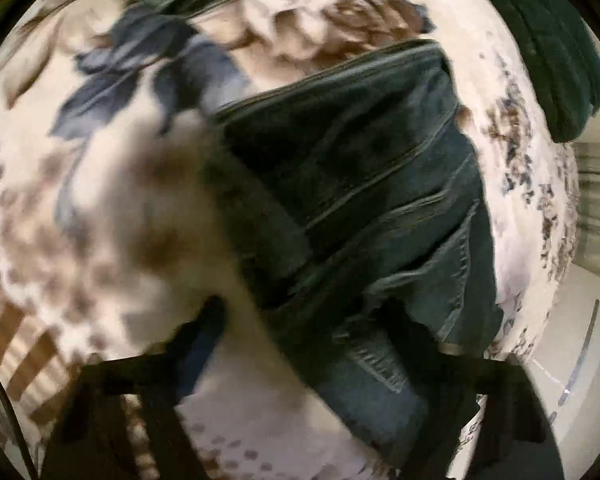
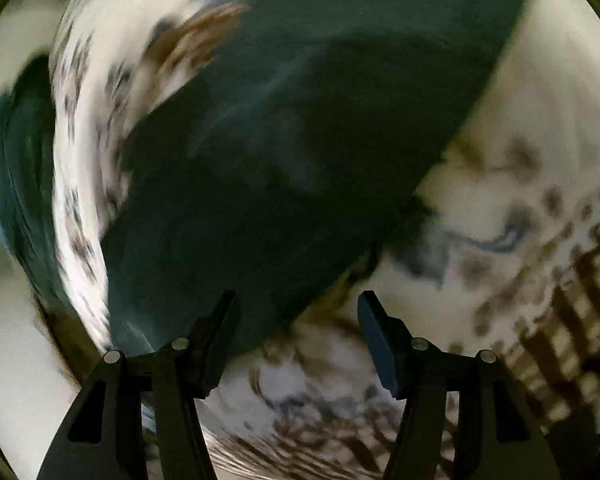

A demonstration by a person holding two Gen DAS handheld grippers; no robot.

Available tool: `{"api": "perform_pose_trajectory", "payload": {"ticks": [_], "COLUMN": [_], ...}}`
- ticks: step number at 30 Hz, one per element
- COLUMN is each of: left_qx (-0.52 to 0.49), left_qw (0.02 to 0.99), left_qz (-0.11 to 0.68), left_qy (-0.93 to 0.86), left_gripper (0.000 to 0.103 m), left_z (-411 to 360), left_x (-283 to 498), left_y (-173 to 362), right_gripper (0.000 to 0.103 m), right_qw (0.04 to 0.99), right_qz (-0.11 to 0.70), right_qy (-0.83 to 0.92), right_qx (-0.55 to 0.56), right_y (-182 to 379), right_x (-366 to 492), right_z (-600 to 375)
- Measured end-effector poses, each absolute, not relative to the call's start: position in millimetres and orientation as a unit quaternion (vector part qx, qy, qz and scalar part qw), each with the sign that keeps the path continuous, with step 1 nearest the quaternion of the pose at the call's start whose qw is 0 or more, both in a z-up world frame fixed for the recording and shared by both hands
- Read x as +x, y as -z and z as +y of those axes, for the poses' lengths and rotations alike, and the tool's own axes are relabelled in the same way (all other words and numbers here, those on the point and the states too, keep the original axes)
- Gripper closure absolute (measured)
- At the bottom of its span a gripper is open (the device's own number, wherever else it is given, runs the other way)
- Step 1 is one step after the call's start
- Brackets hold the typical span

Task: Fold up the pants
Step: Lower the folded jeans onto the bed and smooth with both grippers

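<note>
In the left wrist view, dark denim pants point(image 1: 364, 184) are seen bunched in folds on a floral blanket point(image 1: 100, 208). The left hand-held gripper point(image 1: 312, 340) is blurred; its state cannot be told. In the right wrist view, the right hand-held gripper point(image 2: 298, 304) is held released, its fingers apart over the pants' edge.

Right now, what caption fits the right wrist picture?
Open right gripper hovers over dark pants on a flowery blanket.
</note>
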State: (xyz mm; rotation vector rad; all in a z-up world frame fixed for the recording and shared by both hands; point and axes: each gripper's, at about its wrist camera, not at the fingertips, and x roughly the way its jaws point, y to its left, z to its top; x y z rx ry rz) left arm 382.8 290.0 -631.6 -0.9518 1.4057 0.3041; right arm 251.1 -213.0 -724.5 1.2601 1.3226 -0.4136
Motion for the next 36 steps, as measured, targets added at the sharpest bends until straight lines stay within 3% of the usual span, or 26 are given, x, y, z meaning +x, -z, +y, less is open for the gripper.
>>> {"api": "perform_pose_trajectory", "payload": {"ticks": [2, 4, 5, 9, 12, 13, 15, 16, 18, 20, 26, 36], "left_qx": [-0.376, -0.351, -0.347, -0.35, -0.29, -0.269, -0.224, -0.191, -0.138, -0.096, -0.023, 0.018], "left_qw": [0.683, 0.696, 0.696, 0.681, 0.699, 0.706, 0.718, 0.727, 0.75, 0.764, 0.776, 0.774], "left_qz": [0.614, 0.613, 0.615, 0.631, 0.641, 0.643, 0.647, 0.648, 0.639, 0.633, 0.63, 0.632], "left_qy": [-0.126, -0.128, -0.134, -0.128, -0.124, -0.125, -0.123, -0.12, -0.1, -0.079, -0.015, 0.03], "left_gripper": [0.057, 0.062, 0.067, 0.064, 0.061, 0.058, 0.038, 0.033, 0.018, 0.01, 0.008, 0.008], "left_z": [281.2, 279.2, 282.1, 291.9, 275.0, 267.6, 249.0, 233.1, 195.7, 158.2, 25.9, -132.5], "left_x": [392.0, 395.8, 395.8, 395.4, 400.9, 400.2, 398.2, 396.7, 391.1, 388.7, 401.8, 404.5], "left_y": [620.7, 613.7, 614.7, 629.7, 608.6, 598.4, 579.3, 567.9, 547.7, 536.5, 548.2, 572.0], "right_gripper": [0.049, 0.087, 0.091, 0.093, 0.091, 0.084, 0.076, 0.058, 0.033, 0.032, 0.032, 0.032], "right_qw": [0.615, 0.626, 0.632, 0.625, 0.611, 0.606, 0.61, 0.622, 0.654, 0.686, 0.715, 0.648], "right_qz": [0.549, 0.558, 0.561, 0.599, 0.616, 0.615, 0.605, 0.591, 0.559, 0.526, 0.444, 0.379], "right_qy": [0.172, 0.183, 0.188, 0.173, 0.141, 0.133, 0.118, 0.11, 0.11, 0.126, 0.247, 0.348], "right_qx": [0.539, 0.513, 0.5, 0.469, 0.476, 0.487, 0.498, 0.501, 0.497, 0.486, 0.48, 0.562], "right_y": [730.2, 729.5, 726.2, 731.3, 739.8, 740.0, 729.7, 721.2, 701.7, 679.0, 642.6, 695.7], "right_x": [261.0, 268.3, 268.4, 258.1, 265.8, 268.7, 266.5, 261.1, 251.0, 235.9, 191.1, 151.1], "right_z": [-217.9, -217.9, -216.9, -220.7, -229.9, -231.9, -241.7, -248.4, -259.6, -284.7, -425.1, -643.3]}}
